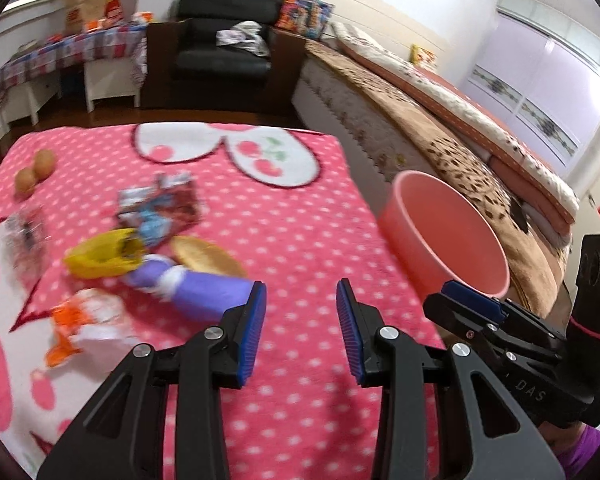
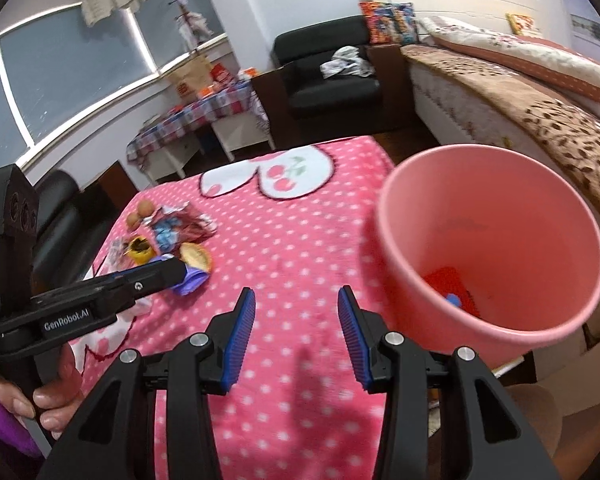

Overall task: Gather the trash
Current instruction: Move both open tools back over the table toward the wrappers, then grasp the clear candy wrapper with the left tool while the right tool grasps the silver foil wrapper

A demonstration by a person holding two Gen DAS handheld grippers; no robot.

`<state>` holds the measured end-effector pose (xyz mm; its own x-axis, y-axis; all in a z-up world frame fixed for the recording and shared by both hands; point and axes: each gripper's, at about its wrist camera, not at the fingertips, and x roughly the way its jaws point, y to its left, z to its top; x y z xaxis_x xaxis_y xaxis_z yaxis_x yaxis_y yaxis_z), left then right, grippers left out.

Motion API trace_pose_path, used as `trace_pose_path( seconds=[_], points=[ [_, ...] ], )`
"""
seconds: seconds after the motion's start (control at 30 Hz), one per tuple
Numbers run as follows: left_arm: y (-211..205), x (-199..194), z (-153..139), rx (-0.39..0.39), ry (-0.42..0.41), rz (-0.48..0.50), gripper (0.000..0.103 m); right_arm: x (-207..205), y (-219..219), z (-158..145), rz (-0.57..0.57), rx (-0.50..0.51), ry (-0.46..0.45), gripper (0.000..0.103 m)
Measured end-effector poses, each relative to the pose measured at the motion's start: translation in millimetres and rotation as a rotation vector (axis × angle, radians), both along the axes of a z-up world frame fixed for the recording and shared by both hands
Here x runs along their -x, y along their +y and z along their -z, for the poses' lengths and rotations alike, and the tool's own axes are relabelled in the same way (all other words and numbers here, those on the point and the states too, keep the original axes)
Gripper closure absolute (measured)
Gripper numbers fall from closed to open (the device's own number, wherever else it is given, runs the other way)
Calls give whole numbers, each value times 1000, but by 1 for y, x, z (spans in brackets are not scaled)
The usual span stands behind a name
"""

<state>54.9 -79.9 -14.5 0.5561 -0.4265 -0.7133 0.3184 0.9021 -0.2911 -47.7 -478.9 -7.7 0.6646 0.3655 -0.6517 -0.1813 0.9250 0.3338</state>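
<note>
A heap of trash lies on the pink dotted blanket point(image 1: 300, 216): a yellow wrapper point(image 1: 104, 258), a purple wrapper point(image 1: 196, 286), an orange-and-white wrapper point(image 1: 86, 320), a red-and-blue snack packet point(image 1: 160, 208) and a round bread-like piece point(image 1: 204, 258). My left gripper point(image 1: 302, 320) is open and empty, just right of the purple wrapper. A pink bucket point(image 2: 500, 208) stands at the blanket's right edge, with a red scrap point(image 2: 452, 284) at its bottom. Left of the bucket, my right gripper point(image 2: 296, 316) hovers open, holding nothing. The left gripper point(image 2: 168, 272) also shows in the right wrist view, over the heap.
Two brown egg-like balls point(image 1: 34, 170) and a clear wrapper point(image 1: 24, 236) lie at the blanket's left. A bed with a spotted brown cover point(image 1: 452, 152) runs along the right. Behind stand a black armchair point(image 1: 224, 52) and a checkered table point(image 1: 68, 52). A hand point(image 2: 48, 394) grips the left tool.
</note>
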Motion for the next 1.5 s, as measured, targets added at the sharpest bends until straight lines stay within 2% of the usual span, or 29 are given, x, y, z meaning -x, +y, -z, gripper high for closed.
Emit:
trace_pose_path(
  seconds=[0.33, 0.57, 0.77, 0.97, 1.17, 1.43, 1.5],
  points=[
    [59, 9, -7, -23, -48, -133, 67, -12, 45, 2, -104, 14, 17, 61],
    [101, 17, -3, -48, -43, -229, 67, -19, 68, 4, -161, 29, 15, 61],
    [145, 15, 4, -51, -13, -365, 67, -21, 80, 9, -188, 32, 26, 61],
    [185, -7, 16, 12, 47, -478, 67, -23, 86, 12, -200, 41, 33, 61],
    [199, -31, 28, 35, 71, -539, 67, -25, 88, 9, -193, 40, 16, 61],
    [200, -51, 41, 88, 92, -539, 67, -36, 102, 7, -212, 62, 22, 61],
    [200, -50, 41, 95, 82, -537, 73, -40, 107, 5, -225, 65, 17, 60]
  ],
)
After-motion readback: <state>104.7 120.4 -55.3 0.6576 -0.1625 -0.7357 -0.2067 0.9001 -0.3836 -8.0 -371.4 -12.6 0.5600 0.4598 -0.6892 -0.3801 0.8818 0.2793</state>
